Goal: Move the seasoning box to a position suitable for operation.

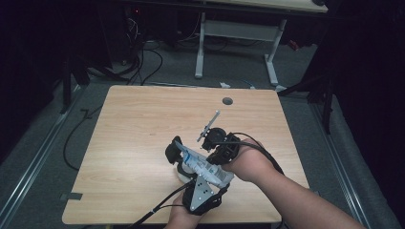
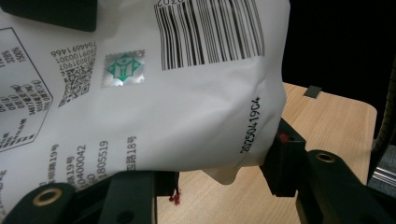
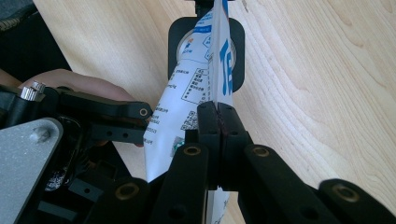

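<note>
A white pouch [image 1: 204, 165] with blue print and a barcode hangs between my two grippers over the wooden table [image 1: 143, 119]. My left gripper [image 1: 195, 172] comes up from the near edge, and its jaws press the pouch's [image 2: 163, 116] body from both sides. In its own view, my left gripper [image 2: 219, 172] has the pouch's bottom fold between the pads. My right gripper [image 3: 218, 123] is shut on the pouch's [image 3: 187, 93] thin sealed edge. In the high view, my right gripper [image 1: 213, 157] reaches in from the right.
A black square block [image 3: 175, 32] with a pale round centre lies on the table just beyond the pouch, also seen as the block [image 1: 173, 151]. A thin grey rod [image 1: 209, 126] sticks up by my right gripper. A cable hole [image 1: 227, 100] sits at the table's far side.
</note>
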Demonstrator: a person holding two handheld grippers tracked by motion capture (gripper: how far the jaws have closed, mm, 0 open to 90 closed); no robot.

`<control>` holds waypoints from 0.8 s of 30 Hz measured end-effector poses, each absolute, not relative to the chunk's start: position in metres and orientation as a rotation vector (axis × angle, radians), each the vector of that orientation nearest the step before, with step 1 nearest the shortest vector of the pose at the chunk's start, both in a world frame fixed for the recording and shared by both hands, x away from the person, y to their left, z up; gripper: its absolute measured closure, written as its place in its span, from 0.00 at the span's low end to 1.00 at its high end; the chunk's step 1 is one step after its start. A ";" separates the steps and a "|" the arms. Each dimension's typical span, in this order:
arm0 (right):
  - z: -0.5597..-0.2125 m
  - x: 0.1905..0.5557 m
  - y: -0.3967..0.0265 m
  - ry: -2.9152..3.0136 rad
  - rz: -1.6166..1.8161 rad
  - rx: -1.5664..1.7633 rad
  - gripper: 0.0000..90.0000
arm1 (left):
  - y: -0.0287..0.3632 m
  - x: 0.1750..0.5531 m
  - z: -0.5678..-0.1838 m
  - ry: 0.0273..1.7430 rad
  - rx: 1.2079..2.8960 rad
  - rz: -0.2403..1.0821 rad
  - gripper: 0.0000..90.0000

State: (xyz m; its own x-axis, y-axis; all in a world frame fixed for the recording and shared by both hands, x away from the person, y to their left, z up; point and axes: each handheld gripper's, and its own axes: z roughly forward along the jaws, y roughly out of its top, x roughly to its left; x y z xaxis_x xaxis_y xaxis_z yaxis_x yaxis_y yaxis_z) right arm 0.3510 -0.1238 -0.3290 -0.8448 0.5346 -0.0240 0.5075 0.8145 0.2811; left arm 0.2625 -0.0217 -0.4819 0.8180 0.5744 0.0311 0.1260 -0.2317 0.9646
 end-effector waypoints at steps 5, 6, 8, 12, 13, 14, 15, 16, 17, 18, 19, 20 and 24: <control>-0.329 0.352 -0.124 2.897 0.404 0.834 1.00 | -0.022 0.263 -0.482 0.543 1.777 0.453 0.61; -0.329 0.352 -0.124 2.895 0.403 0.844 1.00 | -0.022 0.263 -0.482 0.542 1.778 0.452 0.61; -0.330 0.352 -0.124 2.894 0.403 0.840 1.00 | -0.023 0.263 -0.482 0.542 1.778 0.451 0.61; -0.329 0.353 -0.124 2.896 0.401 0.835 1.00 | -0.023 0.264 -0.482 0.541 1.779 0.452 0.61; -0.329 0.353 -0.124 2.896 0.401 0.835 1.00 | -0.023 0.264 -0.481 0.541 1.780 0.453 0.61; -0.329 0.353 -0.124 2.896 0.401 0.833 1.00 | -0.023 0.264 -0.481 0.540 1.780 0.453 0.61; -0.329 0.353 -0.124 2.895 0.397 0.827 1.00 | -0.023 0.264 -0.481 0.540 1.779 0.453 0.61; -0.329 0.353 -0.124 2.895 0.397 0.827 1.00 | -0.023 0.264 -0.481 0.540 1.779 0.454 0.61; -0.329 0.353 -0.124 2.894 0.399 0.826 1.00 | -0.023 0.264 -0.480 0.540 1.779 0.454 0.61; -0.328 0.353 -0.124 2.894 0.398 0.821 1.00 | -0.023 0.264 -0.480 0.540 1.778 0.454 0.61; -0.328 0.353 -0.124 2.894 0.396 0.819 1.00 | -0.023 0.264 -0.480 0.540 1.777 0.453 0.61; -0.328 0.354 -0.124 2.894 0.397 0.818 1.00 | -0.023 0.264 -0.480 0.541 1.776 0.452 0.61; -0.328 0.353 -0.123 2.892 0.385 0.828 1.00 | -0.023 0.264 -0.480 0.541 1.776 0.453 0.61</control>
State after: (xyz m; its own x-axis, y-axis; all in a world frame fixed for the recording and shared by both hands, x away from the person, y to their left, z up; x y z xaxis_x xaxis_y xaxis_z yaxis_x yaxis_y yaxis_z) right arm 0.3532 -0.1235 -0.3280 -0.8455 0.5329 -0.0341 0.5054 0.8192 0.2712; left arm 0.2640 -0.0235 -0.4802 0.8182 0.5743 0.0270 0.1275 -0.2270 0.9655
